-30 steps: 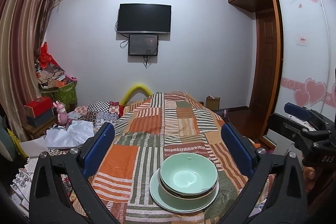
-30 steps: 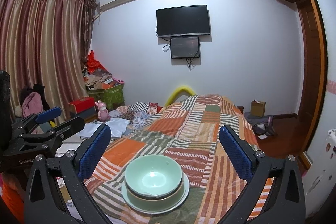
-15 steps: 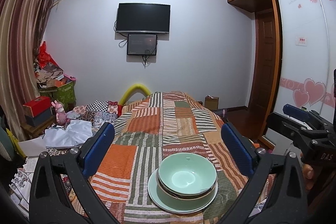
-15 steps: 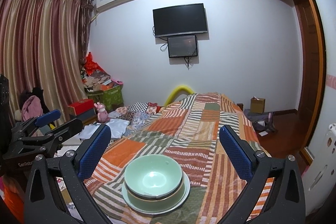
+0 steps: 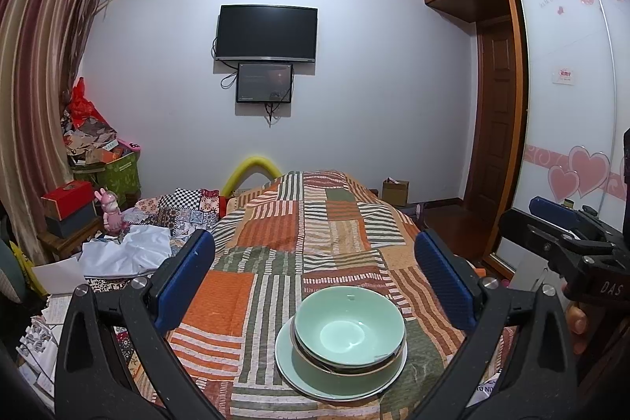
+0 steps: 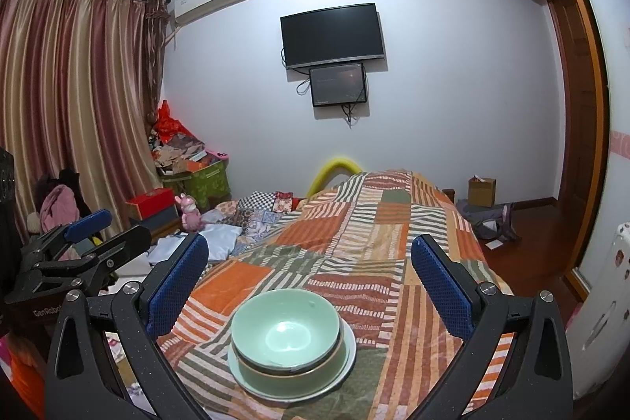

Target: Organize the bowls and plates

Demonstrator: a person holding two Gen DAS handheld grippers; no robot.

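Note:
A pale green bowl [image 5: 349, 330] sits nested in a second bowl on a pale green plate [image 5: 289, 365], near the front edge of a bed with a striped patchwork quilt [image 5: 275, 223]. The stack also shows in the right wrist view [image 6: 285, 335] on its plate [image 6: 346, 361]. My left gripper [image 5: 315, 286] is open and empty, held above and behind the stack. My right gripper [image 6: 309, 286] is open and empty, likewise above it. Each gripper shows at the edge of the other's view: the right one [image 5: 567, 231], the left one [image 6: 86, 239].
White cloth [image 5: 126, 254] and papers lie left of the bed beside boxes [image 5: 69, 207] and a pink toy [image 5: 112, 211]. A wardrobe [image 5: 571, 105] with sliding doors stands on the right. A TV [image 5: 267, 32] hangs on the far wall.
Both views have drifted slightly; the stack sits a little lower and more to the left in the left wrist view. Both grippers stay open and the dishes have not moved.

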